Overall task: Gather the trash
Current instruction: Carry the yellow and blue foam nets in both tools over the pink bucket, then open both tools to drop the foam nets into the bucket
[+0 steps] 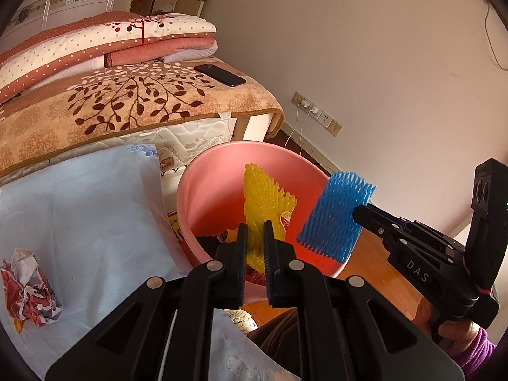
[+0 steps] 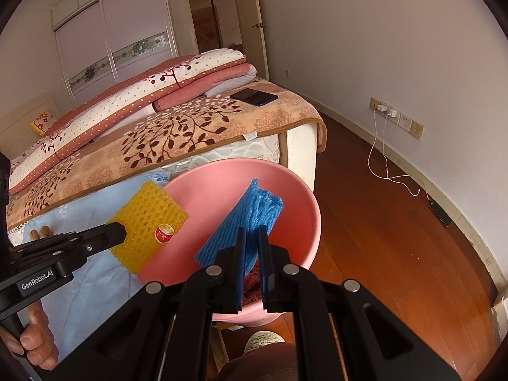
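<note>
- The yellow foam net is clamped between the pads of the left gripper and stands up above the pink bin; in the right wrist view it hangs over the bin's near-left rim, with a round red sticker on its lower corner.
- The blue foam net is pinched in the right gripper, whose jaws are clenched tight on it; it juts up over the bin's open mouth, and in the left wrist view it sits over the bin's right rim.
- The two nets are apart, yellow to the left, blue to the right, both above the same bin.
- The pink bin stands on the wooden floor, just beside the foot of the bed; some dark scraps lie at its bottom, too small to tell.
- A crumpled wad of red and white paper lies on the pale blue cloth to the left of the bin, well apart from both grippers.
- On the bed's leaf-patterned blanket rest folded quilts and a dark phone.
- A hand holds the left gripper's handle; a purple sleeve shows behind the right one.
- White charger cables hang from wall sockets down to the floor.
</note>
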